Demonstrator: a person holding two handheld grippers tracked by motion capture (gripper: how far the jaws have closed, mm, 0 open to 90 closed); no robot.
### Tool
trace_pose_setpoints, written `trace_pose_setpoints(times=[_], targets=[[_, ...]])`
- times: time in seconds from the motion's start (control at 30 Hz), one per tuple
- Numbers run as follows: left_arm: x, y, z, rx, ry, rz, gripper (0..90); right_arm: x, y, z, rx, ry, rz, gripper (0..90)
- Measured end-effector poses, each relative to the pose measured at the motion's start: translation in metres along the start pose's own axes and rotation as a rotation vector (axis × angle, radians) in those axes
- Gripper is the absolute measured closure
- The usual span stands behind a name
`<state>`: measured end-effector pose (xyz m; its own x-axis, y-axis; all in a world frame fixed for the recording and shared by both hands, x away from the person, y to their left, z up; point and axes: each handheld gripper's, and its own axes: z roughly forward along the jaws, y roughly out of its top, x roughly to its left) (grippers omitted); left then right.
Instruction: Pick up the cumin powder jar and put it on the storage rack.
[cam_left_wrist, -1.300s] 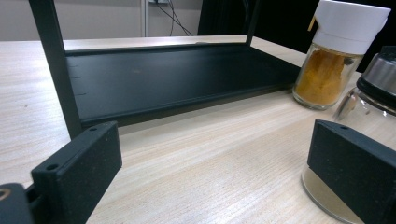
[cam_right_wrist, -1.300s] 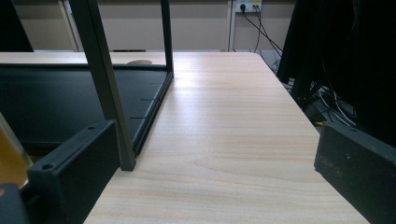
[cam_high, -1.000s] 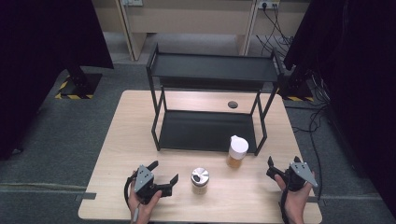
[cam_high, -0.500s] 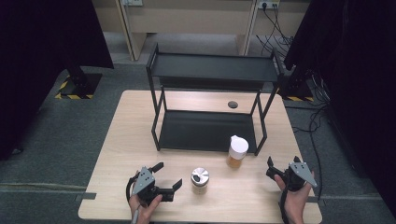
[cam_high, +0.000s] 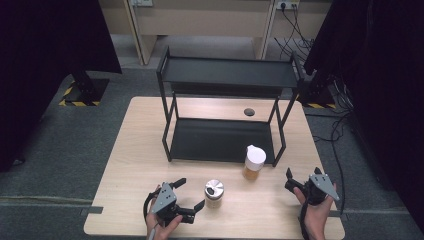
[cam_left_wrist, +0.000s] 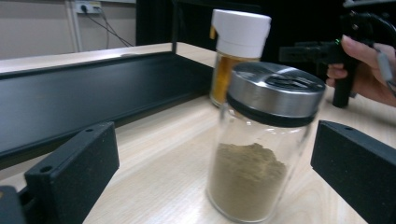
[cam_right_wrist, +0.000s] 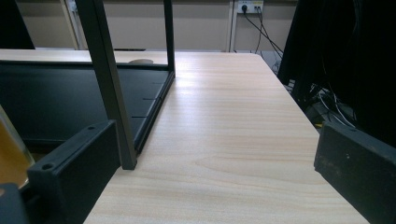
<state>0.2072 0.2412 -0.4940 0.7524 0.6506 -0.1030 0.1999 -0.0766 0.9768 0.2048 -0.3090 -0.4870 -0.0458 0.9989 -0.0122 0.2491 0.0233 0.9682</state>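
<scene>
Steel-lidded jar (cam_high: 214, 193) of brown powder stands on the tabletop (cam_high: 135, 150) just right of my left claw (cam_high: 190, 194), whose jaws have just been opening, nothing between them. From the left claw it sits between wide jaws; I should centre it before squeezing. My right claw (cam_right_wrist: 215, 186) gapes wide on nothing, white-capped bottle (cam_right_wrist: 11, 154) cut off.

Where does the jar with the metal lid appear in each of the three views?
High view: the jar with the metal lid stands at the table's near edge, right of the left tongs.
Left gripper view: the jar is close, right of centre, between the open jaws.
Right gripper view: not in this picture.
Shared landmark: the black shelf rack.
</scene>
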Motion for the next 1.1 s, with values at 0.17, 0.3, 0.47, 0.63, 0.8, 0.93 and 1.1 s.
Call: trace_pose_setpoints(times=[0.17, 0.3, 0.47, 0.63, 0.8, 0.93, 1.1], targets=[[-0.007, 0.005, 0.009, 0.040, -0.010, 0.027, 0.0, -0.001, 0.000, 0.000, -0.001, 0.001, 0.007, 0.7], [-0.012, 0.007, 0.017, 0.066, -0.015, 0.048, 0.0, -0.002, 0.000, 0.000, 0.002, 0.005, 0.013, 0.7], [-0.015, 0.009, 0.028, 0.062, -0.032, 0.047, 0.0, -0.002, 0.000, 0.000, 0.002, 0.007, 0.007, 0.8], [-0.017, 0.011, 0.037, 0.070, -0.031, 0.044, 0.0, -0.002, 0.000, 0.000, 0.003, 0.010, 0.006, 0.9], [-0.020, 0.012, 0.043, 0.079, -0.030, 0.049, 0.9, -0.002, 0.000, 0.000, 0.003, 0.011, 0.004, 0.9], [-0.021, 0.014, 0.047, 0.092, -0.028, 0.054, 4.3, -0.002, 0.000, 0.000, 0.002, 0.012, 0.000, 1.0], [-0.023, 0.015, 0.050, 0.112, -0.019, 0.063, 9.0, -0.003, 0.001, 0.000, 0.003, 0.016, 0.001, 1.0]])
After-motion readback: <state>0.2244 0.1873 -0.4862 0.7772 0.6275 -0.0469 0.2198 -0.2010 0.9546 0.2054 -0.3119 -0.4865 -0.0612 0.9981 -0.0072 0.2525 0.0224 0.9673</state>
